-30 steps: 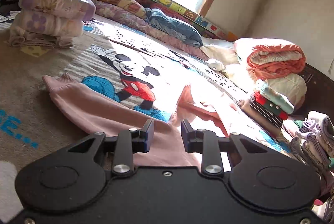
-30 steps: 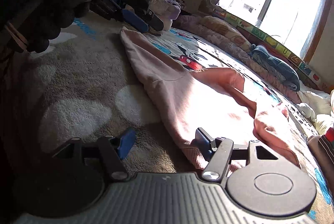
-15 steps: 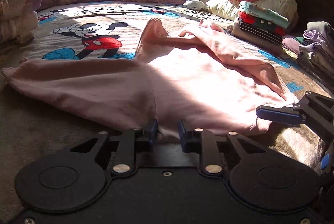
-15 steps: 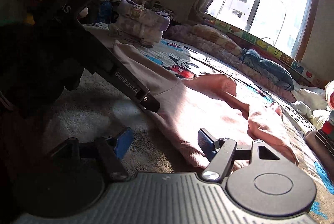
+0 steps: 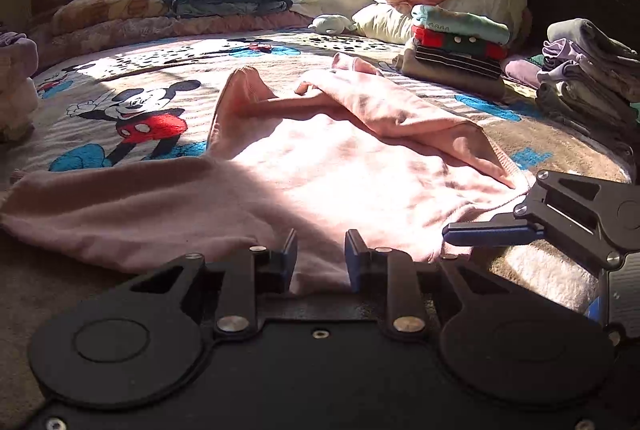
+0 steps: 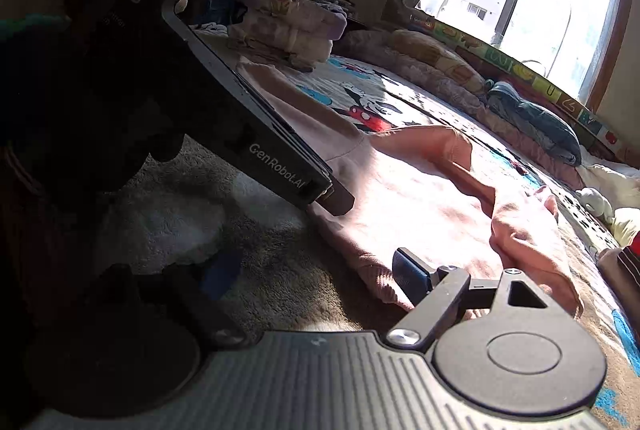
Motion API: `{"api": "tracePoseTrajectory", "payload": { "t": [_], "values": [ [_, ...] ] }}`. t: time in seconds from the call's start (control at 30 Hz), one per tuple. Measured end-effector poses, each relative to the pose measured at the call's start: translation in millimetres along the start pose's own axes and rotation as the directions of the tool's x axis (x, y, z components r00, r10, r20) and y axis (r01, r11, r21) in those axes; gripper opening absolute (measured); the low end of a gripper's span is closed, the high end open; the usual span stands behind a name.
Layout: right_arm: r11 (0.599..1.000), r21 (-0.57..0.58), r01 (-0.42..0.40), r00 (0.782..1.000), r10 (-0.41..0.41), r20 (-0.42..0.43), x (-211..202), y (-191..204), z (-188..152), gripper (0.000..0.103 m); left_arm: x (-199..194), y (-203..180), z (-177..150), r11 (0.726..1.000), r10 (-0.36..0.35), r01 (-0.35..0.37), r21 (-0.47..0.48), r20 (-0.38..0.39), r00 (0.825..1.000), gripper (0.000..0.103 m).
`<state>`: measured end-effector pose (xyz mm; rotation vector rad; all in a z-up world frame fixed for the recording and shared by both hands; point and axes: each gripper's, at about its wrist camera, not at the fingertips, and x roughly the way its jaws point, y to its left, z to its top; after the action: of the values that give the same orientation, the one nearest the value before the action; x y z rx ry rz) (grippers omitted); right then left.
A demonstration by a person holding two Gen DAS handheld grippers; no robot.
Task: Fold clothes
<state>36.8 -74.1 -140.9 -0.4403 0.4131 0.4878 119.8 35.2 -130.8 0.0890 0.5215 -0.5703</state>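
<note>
Cartoon blanket: pink garment lengthwise left-right, hem between parted left tool, right tool agape.

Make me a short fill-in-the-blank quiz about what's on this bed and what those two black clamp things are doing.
1. The garment spread on the blanket is ____ in colour.
2. The left gripper has the garment's near ____ between its fingers.
3. The right gripper has its jaws wide ____.
4. The cartoon mouse on the blanket wears ____ shorts.

Missing words: pink; edge; open; red
</note>
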Motion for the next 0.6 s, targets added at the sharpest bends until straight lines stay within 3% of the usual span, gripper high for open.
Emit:
{"api": "tracePoseTrajectory", "payload": {
  "t": [0.07, 0.1, 0.17, 0.2, 0.27, 0.37, 0.43, 0.5, 0.6],
  "values": [
    [1.000, -0.024, 0.012, 1.000, -0.011, 0.023, -1, 3, 5, 0.084, -5, 7, 2, 1.000, -0.002, 0.004, -0.026, 0.042, 0.999, 0.025],
    [0.999, -0.033, 0.014, 0.999, -0.013, 0.030, 0, 4, 7, 0.086, 2, 10, 0, 0.999, 0.002, -0.002, -0.037, -0.009, 1.000, 0.027],
    [1.000, -0.019, -0.014, 1.000, 0.014, -0.009, 13, 4, 7, 0.092, 15, 16, -7, 0.999, 0.036, -0.040, -0.035, -0.110, 0.993, 0.045],
    [0.999, 0.028, -0.047, 0.997, 0.049, -0.062, 23, -1, 4, 0.093, 11, 20, -10, 0.998, 0.042, -0.045, -0.035, -0.086, 0.995, 0.045],
    [0.982, 0.161, -0.095, 0.992, 0.107, -0.067, 24, -19, 1, 0.094, -2, 39, -7, 0.983, -0.016, 0.008, -0.186, -0.041, 0.999, 0.040],
    [0.998, 0.044, -0.053, 0.997, 0.055, -0.049, 13, -10, 7, 0.092, -17, 53, -5, 0.964, 0.021, -0.004, -0.266, 0.062, 0.998, 0.040],
    [0.999, 0.004, -0.032, 0.999, 0.032, -0.007, 11, -3, 9, 0.093, -12, 58, -6, 0.959, 0.056, -0.043, -0.280, 0.040, 0.998, 0.040],
    [0.999, 0.007, -0.035, 0.999, 0.035, 0.009, 16, 0, 10, 0.095, -2, 59, -9, 0.963, 0.055, -0.061, -0.263, -0.029, 0.998, 0.040],
    [0.986, 0.125, -0.109, 0.992, 0.117, -0.056, 30, -12, 2, 0.097, -3, 62, -8, 0.960, 0.047, -0.058, -0.272, -0.046, 0.998, 0.041]
  ]
}}
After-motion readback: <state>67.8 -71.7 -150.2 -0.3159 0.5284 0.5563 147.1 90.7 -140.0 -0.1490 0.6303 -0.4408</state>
